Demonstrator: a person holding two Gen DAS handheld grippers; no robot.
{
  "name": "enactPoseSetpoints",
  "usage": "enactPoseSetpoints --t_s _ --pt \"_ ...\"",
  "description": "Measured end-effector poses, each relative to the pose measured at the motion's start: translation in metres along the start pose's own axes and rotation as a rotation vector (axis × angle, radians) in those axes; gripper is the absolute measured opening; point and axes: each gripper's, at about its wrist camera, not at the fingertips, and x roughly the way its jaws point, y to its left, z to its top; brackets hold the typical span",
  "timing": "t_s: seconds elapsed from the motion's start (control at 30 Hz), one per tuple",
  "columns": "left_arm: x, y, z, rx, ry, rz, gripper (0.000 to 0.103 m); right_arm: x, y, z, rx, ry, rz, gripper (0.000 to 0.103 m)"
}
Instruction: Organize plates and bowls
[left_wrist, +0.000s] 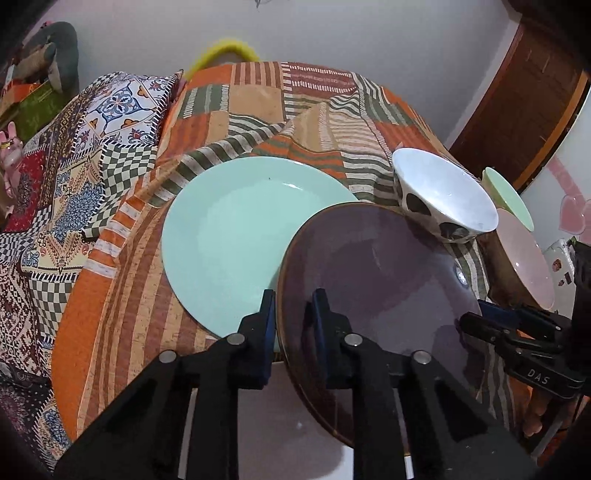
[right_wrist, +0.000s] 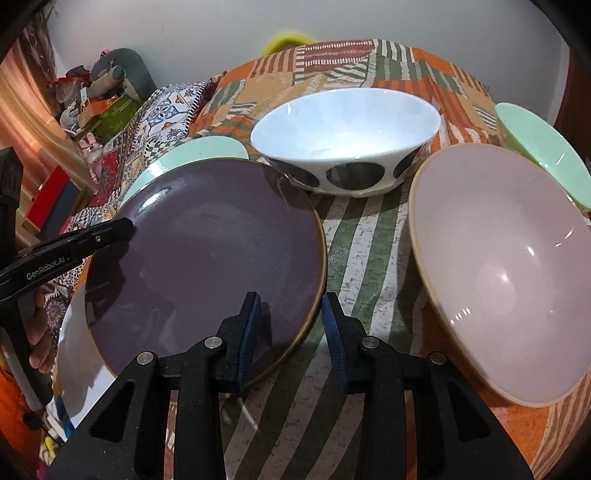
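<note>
A dark purple plate (left_wrist: 373, 280) with a brown rim is held tilted above the table. My left gripper (left_wrist: 293, 314) is shut on its near left rim; it shows at the left in the right wrist view (right_wrist: 110, 230). My right gripper (right_wrist: 291, 325) straddles the plate's (right_wrist: 207, 258) right rim, jaws apart and not pressing it; it shows at the right in the left wrist view (left_wrist: 491, 314). A mint plate (left_wrist: 236, 236) lies flat on the cloth, partly under the purple one. A white bowl with black spots (right_wrist: 347, 147), a pink bowl (right_wrist: 506, 266) and a mint bowl (right_wrist: 543, 151) stand on the right.
The table has an orange, green and tan patchwork cloth (left_wrist: 280, 110). A patterned pillow (left_wrist: 122, 107) and bedding lie to the left. A white surface (right_wrist: 77, 362) shows under the purple plate's near edge. A brown door (left_wrist: 517, 110) is at the far right.
</note>
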Motion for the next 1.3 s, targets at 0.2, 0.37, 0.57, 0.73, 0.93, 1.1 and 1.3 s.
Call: enactPoseSetpoints --t_s 0.2,0.37,0.57,0.73,0.93,1.1,1.3 --pt "-0.001 0.001 -0.001 -0.009 0.014 -0.007 0.018 -0.003 -0.004 0.002 0.006 0.005 0.017 0.027" --pt "-0.007 0.0 -0.007 -0.01 0.034 -0.009 0.018 -0.007 -0.003 0.001 0.01 0.014 0.037 0.025" --pt "-0.016 0.001 -0.018 -0.035 0.051 -0.004 0.018 -0.012 0.001 -0.003 0.001 0.021 0.052 0.024" --pt "-0.03 -0.003 -0.029 -0.04 0.039 0.005 0.018 -0.021 0.005 -0.007 -0.013 0.012 0.056 0.023" --pt "-0.05 -0.013 -0.041 -0.045 0.027 0.009 0.018 -0.037 0.004 -0.013 0.01 -0.002 0.079 0.023" --pt "-0.069 -0.027 -0.052 -0.04 0.014 0.001 0.018 -0.056 0.004 -0.021 0.01 -0.028 0.074 0.023" --pt "-0.089 -0.049 -0.065 -0.033 0.003 -0.016 0.019 -0.081 -0.002 -0.032 0.017 -0.064 0.064 0.023"
